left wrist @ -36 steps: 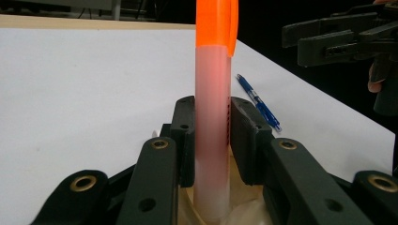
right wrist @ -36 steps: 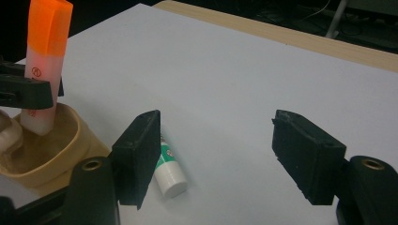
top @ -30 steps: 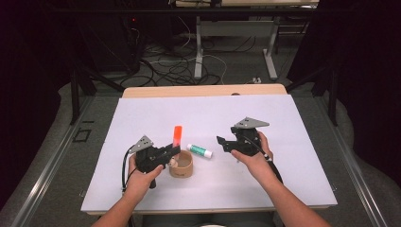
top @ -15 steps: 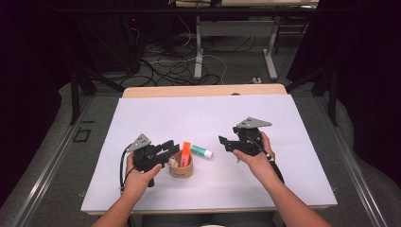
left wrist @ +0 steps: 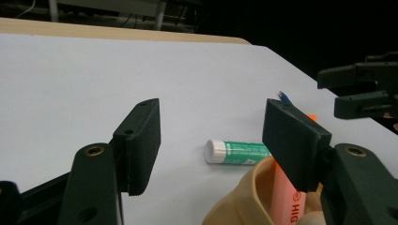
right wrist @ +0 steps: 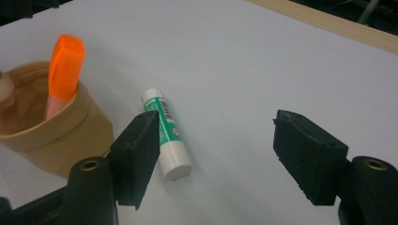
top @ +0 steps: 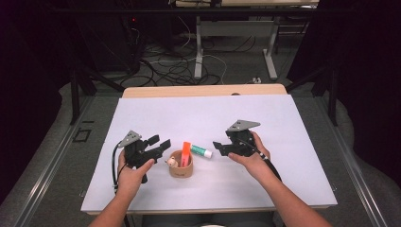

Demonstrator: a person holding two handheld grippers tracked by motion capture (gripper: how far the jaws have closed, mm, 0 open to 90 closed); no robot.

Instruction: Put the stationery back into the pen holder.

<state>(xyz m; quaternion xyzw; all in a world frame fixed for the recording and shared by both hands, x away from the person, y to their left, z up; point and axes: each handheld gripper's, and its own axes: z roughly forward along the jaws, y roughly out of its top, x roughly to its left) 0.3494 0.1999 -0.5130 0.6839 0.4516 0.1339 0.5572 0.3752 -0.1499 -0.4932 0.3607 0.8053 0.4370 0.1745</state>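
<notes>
now the left claw (top: 160,145) has just released the orange highlighter (top: 186,154) into the cup (top: 181,169); the right claw (top: 221,148), spread empty at center frame, should next grasp the glue stick (top: 201,152).

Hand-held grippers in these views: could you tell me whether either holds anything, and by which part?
Neither: the left hand-held gripper, jaws just opening, and right hand-held gripper are both empty.

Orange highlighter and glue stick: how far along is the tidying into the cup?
Done: the orange highlighter stands in the tan cup, and the left gripper, whose jaws have just been opening, holds nothing. In hand: nothing; the right gripper is open beside the glue stick. Left: the glue stick lies on the table, probably next.
</notes>
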